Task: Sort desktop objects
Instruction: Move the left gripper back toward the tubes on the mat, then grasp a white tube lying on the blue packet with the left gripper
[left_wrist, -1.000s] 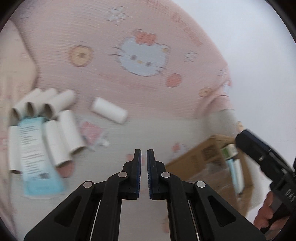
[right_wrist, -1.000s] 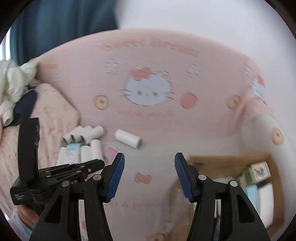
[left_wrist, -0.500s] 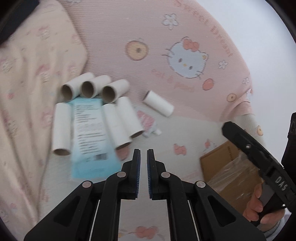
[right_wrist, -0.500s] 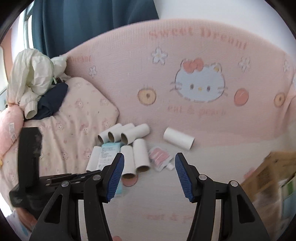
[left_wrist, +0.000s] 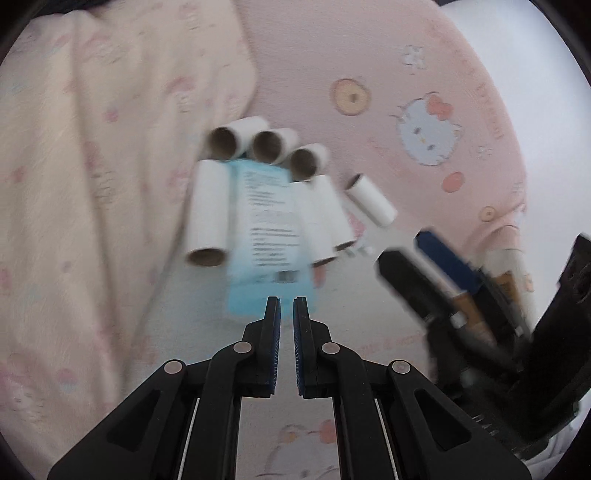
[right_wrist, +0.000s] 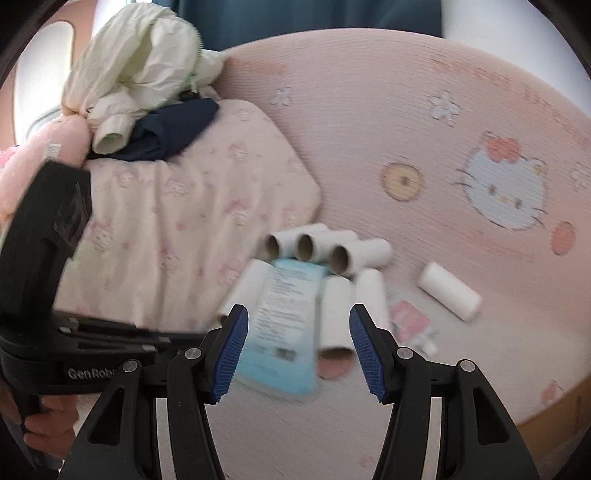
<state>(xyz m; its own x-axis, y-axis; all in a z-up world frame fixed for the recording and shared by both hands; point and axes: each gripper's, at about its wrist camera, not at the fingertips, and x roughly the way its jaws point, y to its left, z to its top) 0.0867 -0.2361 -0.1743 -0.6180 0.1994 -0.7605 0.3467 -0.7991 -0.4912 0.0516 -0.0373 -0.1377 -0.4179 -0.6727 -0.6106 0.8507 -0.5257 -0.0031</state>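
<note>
Several white cardboard tubes lie in a cluster on the pink bed cover, around a light blue packet with printed text. One tube lies apart to the right. A small pink sachet sits between it and the cluster. My left gripper is shut and empty, just short of the packet's near end. My right gripper stands open and empty above the packet and the near tubes; it also shows at the right of the left wrist view.
A pale floral pillow borders the cluster on the left, with cream and navy clothes piled behind it. A pink cartoon-cat headboard cushion rises behind. A hand holds the left tool. A brown box edge shows at the right.
Both grippers have swung left and down toward the tube cluster, which now looks larger and nearer. The cardboard box has slid almost out of both views. Jaw openings are unchanged.
</note>
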